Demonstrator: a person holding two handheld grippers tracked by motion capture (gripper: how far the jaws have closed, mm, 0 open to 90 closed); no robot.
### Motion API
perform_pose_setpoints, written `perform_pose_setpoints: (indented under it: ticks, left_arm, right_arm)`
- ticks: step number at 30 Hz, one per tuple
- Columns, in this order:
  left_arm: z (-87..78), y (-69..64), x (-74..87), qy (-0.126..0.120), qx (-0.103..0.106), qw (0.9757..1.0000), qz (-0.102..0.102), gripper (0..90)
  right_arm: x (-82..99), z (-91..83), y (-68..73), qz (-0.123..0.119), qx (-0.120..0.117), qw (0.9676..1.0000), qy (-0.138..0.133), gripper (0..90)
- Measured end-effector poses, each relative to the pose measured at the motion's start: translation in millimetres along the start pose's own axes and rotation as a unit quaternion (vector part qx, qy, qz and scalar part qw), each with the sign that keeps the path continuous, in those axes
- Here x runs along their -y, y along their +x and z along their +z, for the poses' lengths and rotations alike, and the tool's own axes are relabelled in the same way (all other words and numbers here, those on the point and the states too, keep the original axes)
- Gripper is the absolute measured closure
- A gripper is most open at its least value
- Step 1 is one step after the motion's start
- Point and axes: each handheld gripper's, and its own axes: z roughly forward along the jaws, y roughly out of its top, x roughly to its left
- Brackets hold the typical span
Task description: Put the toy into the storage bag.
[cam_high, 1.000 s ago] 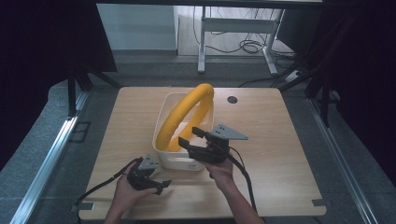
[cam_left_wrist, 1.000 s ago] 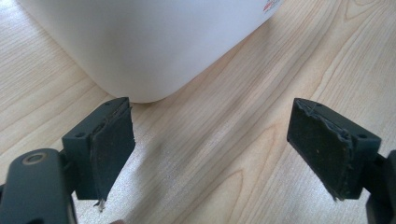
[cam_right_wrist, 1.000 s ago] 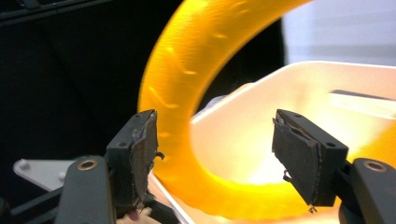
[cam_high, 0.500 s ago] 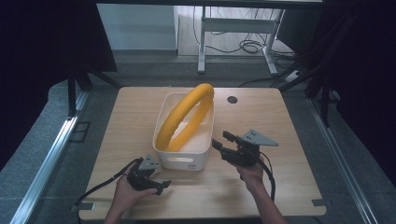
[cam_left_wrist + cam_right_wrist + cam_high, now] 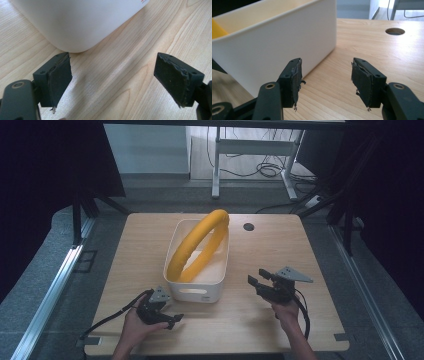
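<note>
In the high view, a white bin (image 5: 197, 285) is seen standing mid-tabletop (image 5: 325, 270), with a yellow ring (image 5: 197, 245) leaning inside it, its long axis running near-left to far-right. The left tool (image 5: 172, 318) is being held just near of the bin's near-left corner; the right tool (image 5: 257, 281) is being held to the bin's right, a little apart.

In the left gripper view, the jaws are being held wide and empty, the bin's rounded corner (image 5: 75, 25) lying just ahead.

In the right gripper view, the jaws are being held moderately open and empty, the bin's wall (image 5: 274, 42) lying ahead-left; neither tool is judged clearly nearer.
</note>
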Motion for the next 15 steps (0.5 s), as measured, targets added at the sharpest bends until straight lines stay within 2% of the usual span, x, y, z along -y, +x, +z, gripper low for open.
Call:
perform_pose_setpoints:
  ticks: [4,11,14,15]
  left_arm:
    - [-0.2,0.0,0.1,0.0,-0.001,1.0,0.0,14.9]
    - [1.9,-0.1,0.1,0.003,0.001,1.0,-0.002,14.9]
    - [2.5,0.2,0.1,0.004,0.001,1.0,0.001,14.9]
    - [2.7,-0.1,0.3,0.005,0.002,1.0,0.0,14.9]
  right_arm:
    - [3.0,-0.8,-2.4,0.002,0.001,1.0,0.001,41.9]
    - [5.7,-0.9,0.0,-0.007,-0.001,1.0,0.004,41.1]
    - [8.9,0.9,-0.3,-0.013,0.002,0.9998,0.015,40.0]
    - [13.3,4.5,-1.2,-0.016,0.005,0.9992,0.036,38.6]
